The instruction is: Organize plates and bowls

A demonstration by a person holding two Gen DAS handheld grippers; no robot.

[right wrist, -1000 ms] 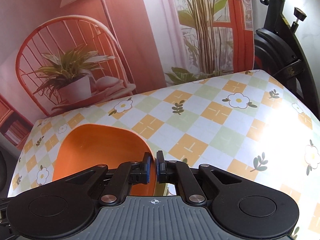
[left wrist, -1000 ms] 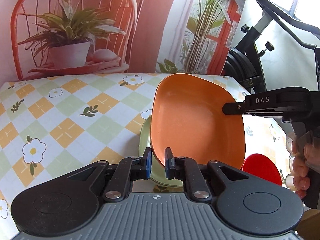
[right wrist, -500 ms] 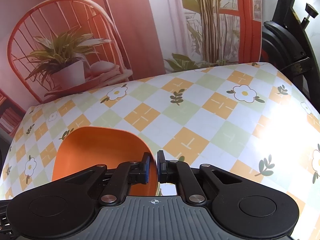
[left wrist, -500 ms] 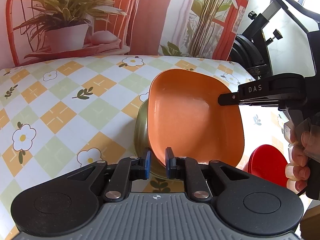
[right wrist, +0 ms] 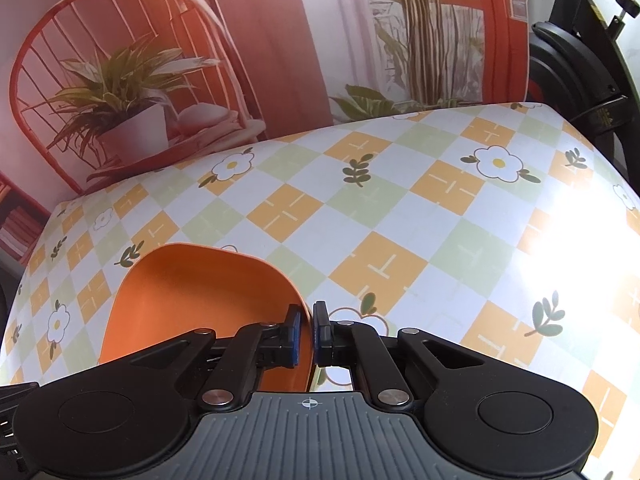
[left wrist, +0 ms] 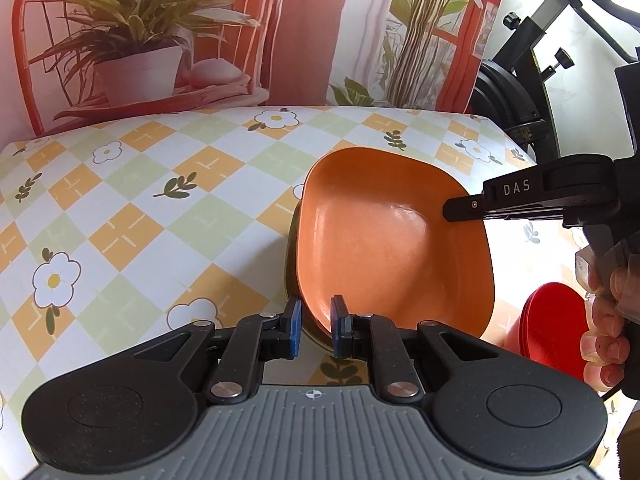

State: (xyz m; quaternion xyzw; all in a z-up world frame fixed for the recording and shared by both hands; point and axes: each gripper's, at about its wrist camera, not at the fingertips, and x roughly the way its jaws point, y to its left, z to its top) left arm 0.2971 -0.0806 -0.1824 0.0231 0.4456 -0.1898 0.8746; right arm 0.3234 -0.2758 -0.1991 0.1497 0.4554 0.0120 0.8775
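Left gripper [left wrist: 314, 326]: jaws slightly apart, straddling the near rim of the orange bowl [left wrist: 392, 240], contact uncertain. Right gripper [right wrist: 306, 336]: clamped on the right rim. Bowl: smooth, glossy, rounded-square, nested in a greenish bowl [left wrist: 289, 252], right of table [left wrist: 140, 216] centre; likely being stacked. Red plates [left wrist: 554, 324]: flat, round, stacked right.

Floral checked tablecloth [left wrist: 160, 208], plant backdrop [left wrist: 140, 40] (printed), exercise bike [left wrist: 516, 92].
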